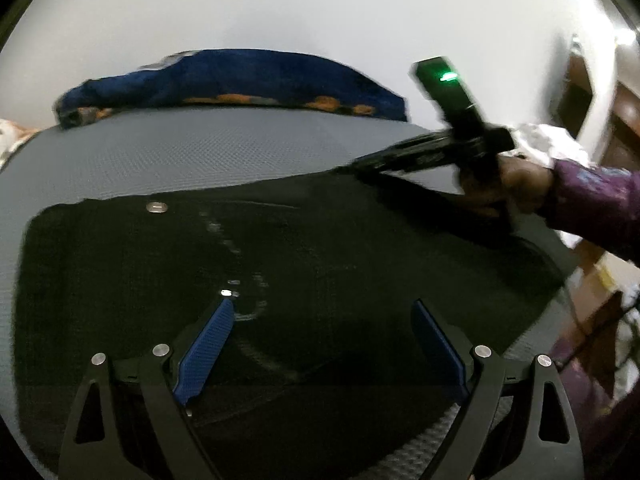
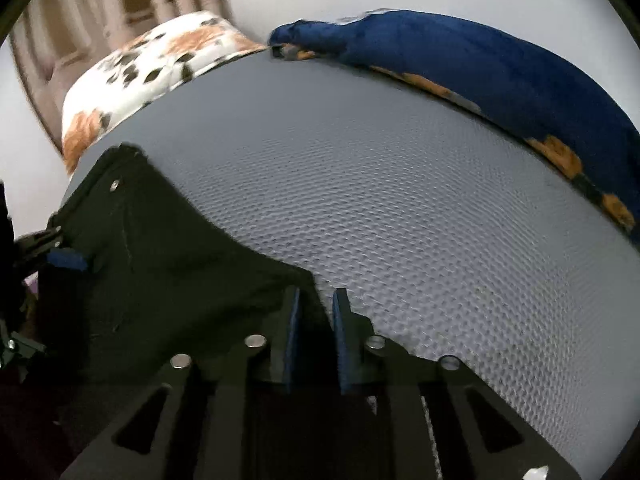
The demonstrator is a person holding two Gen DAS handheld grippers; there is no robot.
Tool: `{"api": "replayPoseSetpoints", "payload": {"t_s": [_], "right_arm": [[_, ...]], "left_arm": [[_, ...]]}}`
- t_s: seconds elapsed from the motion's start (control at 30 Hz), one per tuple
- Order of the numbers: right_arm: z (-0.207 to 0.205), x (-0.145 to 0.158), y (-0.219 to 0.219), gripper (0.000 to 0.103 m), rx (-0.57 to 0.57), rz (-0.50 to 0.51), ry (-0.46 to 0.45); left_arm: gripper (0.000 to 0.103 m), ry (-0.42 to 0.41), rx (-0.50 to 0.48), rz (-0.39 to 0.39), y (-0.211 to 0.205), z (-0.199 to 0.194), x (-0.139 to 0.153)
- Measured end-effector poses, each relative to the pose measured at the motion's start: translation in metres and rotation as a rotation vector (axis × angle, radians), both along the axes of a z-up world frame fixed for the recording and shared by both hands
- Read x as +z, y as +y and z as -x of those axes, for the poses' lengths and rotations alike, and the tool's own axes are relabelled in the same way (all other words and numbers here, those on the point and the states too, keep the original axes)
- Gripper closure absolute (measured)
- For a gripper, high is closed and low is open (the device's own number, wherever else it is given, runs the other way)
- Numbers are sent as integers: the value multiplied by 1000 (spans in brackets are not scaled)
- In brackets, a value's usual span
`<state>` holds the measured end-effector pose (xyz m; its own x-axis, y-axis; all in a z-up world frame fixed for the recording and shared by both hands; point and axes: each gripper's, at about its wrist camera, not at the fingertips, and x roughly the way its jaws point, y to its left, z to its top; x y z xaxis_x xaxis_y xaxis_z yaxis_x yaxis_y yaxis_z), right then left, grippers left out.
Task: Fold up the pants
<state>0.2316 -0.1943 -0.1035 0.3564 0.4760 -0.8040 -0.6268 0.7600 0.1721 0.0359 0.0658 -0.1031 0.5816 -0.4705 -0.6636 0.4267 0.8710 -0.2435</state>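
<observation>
Item: 1 pair of black pants (image 1: 280,264), lying flat on a grey textured mat (image 1: 200,152), waistband end toward the far side; we count 1 metal waist button (image 1: 157,207) and 1 smaller rivet (image 1: 226,292) near the fly stitching. We read no brand, label or writing anywhere. Our left gripper (image 1: 322,340) hangs just above the pants with its 2 blue-padded fingers (image 1: 206,352) spread wide, holding nothing. Our right gripper (image 2: 316,344) has its 2 fingers drawn nearly together at the pants' edge (image 2: 296,276); black cloth sits between them, though we cannot tell for certain that it is pinched. In the left wrist view the right gripper (image 1: 360,166) meets the far right corner of the pants, with 1 green light (image 1: 448,77) lit on its body. Surroundings: 1 blue blanket (image 2: 500,72) with orange patches along the mat's far edge, 1 white floral cloth (image 2: 152,68) beside it, 1 pale wall (image 1: 320,8) behind.
</observation>
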Motion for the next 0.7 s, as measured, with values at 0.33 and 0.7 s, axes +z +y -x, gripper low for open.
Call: {"api": "replayPoseSetpoints", "payload": {"t_s": [0.33,0.7], "right_arm": [[92,35,-84,44,-254,-198,132],[276,26,-143,41,-545,-348,111]], "left_arm": [[13,39,154,30,46,-21,6],[13,30,129,-31,42,-17,11]]}}
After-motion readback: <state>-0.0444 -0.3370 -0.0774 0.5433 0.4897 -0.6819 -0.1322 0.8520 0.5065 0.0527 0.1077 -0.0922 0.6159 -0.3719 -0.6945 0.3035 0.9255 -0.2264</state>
